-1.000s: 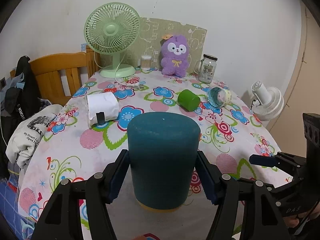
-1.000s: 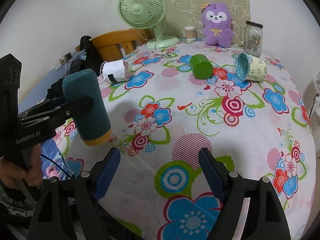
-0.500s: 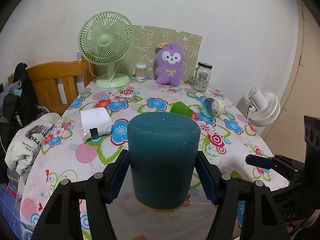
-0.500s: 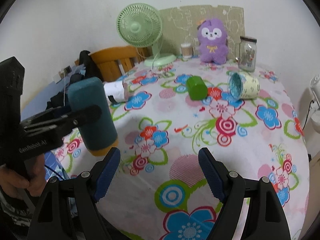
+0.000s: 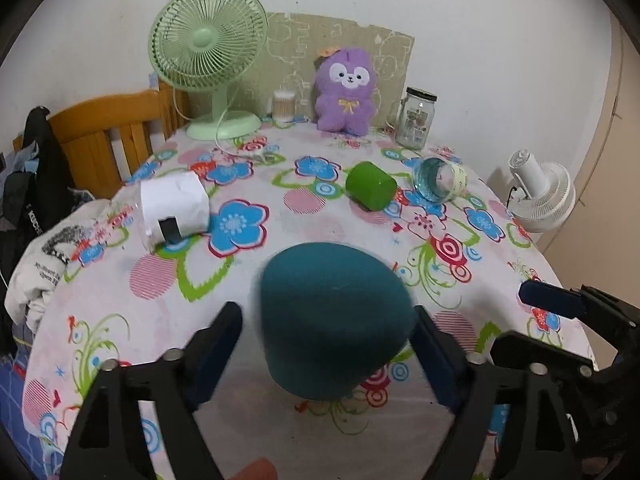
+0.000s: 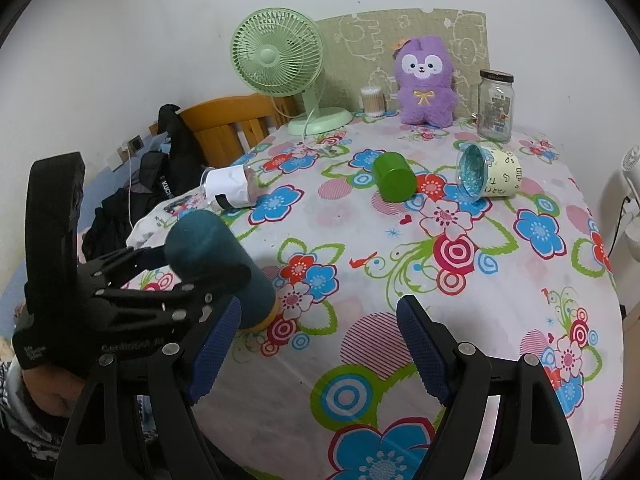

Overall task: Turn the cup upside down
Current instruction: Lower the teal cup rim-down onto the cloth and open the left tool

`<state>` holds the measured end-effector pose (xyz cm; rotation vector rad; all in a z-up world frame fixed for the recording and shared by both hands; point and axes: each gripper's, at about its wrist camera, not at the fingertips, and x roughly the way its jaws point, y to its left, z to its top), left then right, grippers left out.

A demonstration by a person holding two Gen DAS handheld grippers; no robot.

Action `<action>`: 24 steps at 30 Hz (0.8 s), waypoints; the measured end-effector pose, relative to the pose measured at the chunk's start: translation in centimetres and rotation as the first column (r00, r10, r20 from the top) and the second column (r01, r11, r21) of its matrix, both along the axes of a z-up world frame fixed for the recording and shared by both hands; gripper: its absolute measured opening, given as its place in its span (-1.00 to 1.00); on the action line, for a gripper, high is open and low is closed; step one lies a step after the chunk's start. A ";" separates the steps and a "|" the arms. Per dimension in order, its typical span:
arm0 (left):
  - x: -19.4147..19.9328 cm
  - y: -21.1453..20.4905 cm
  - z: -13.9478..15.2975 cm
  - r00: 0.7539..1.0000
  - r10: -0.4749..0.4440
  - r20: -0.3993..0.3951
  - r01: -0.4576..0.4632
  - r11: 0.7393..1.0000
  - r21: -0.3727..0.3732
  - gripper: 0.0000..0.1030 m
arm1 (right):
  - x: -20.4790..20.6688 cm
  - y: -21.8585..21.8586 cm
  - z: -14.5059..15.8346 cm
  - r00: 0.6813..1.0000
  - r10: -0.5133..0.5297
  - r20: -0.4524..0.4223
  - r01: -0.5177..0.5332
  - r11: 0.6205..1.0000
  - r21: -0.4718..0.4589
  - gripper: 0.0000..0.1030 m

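Note:
A dark teal cup (image 5: 334, 316) with a yellow rim stands upside down, tilted, on the flowered tablecloth (image 5: 248, 320) near the front left edge. My left gripper (image 5: 328, 344) is open around it, fingers apart from its sides. In the right wrist view the cup (image 6: 224, 264) leans with its yellow rim on the cloth, and the left gripper (image 6: 192, 276) sits beside it. My right gripper (image 6: 320, 344) is open and empty over the front of the table.
A white paper-wrapped cup (image 5: 176, 208), a green cup (image 5: 370, 191) and a patterned cup (image 5: 440, 180) lie on their sides. A green fan (image 5: 208, 60), purple plush toy (image 5: 346, 92) and glass jar (image 5: 416, 122) stand at the back. A wooden chair (image 5: 108, 132) is at left.
My left gripper has opened and let go of the teal cup, which now rests on the cloth. The left gripper has tipped down toward the table. The right gripper stays open.

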<state>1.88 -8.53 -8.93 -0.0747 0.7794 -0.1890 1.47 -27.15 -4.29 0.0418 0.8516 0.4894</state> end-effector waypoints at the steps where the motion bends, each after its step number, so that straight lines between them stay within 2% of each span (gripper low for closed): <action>1: -0.1 -0.2 0.1 1.000 -0.004 0.006 0.004 1.000 -0.002 0.73 | 0.0 0.0 0.0 1.000 -0.001 -0.001 0.001 1.000 0.002 0.60; 17: -0.3 0.4 1.5 1.000 0.014 0.021 -0.014 1.000 -0.003 0.93 | 0.4 0.4 0.6 1.000 -0.002 0.014 0.002 1.000 0.001 0.60; 24: -0.6 0.5 1.8 1.000 0.014 0.027 -0.014 1.000 0.005 0.94 | 0.4 0.6 1.1 1.000 -0.001 0.025 0.001 1.000 0.001 0.60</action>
